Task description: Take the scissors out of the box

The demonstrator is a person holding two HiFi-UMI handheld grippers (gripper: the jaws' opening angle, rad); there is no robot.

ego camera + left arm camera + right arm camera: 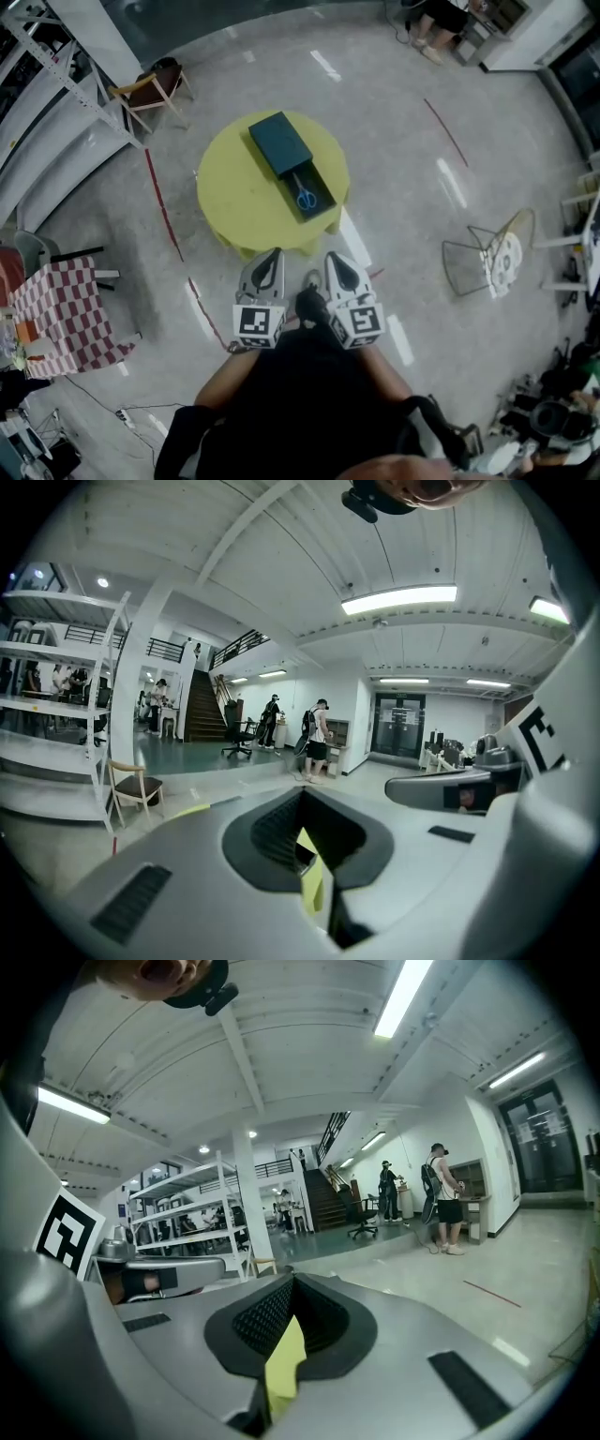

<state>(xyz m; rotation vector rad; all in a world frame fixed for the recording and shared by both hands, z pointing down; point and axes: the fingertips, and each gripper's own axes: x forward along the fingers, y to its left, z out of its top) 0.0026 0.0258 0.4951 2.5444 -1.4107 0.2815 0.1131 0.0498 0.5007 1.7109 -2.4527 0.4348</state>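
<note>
A round yellow table (246, 192) stands a step ahead of me on the floor. On it lies a dark teal box (281, 145) with its tray pulled out toward me. Blue-handled scissors (306, 195) lie in the open tray. My left gripper (272, 254) and right gripper (335, 257) are held side by side, short of the table's near edge, pointing at it. Both have their jaws together with nothing in them. In the left gripper view and the right gripper view only a yellow sliver of the table shows past the closed jaws; the box is hidden.
A wooden chair (152, 91) stands beyond the table at the left, by white shelving (37, 56). A table with a red checked cloth (58, 314) is at my left. A wire chair (489, 258) is at the right. Red tape lines (167, 220) cross the floor. People (319, 738) stand far off.
</note>
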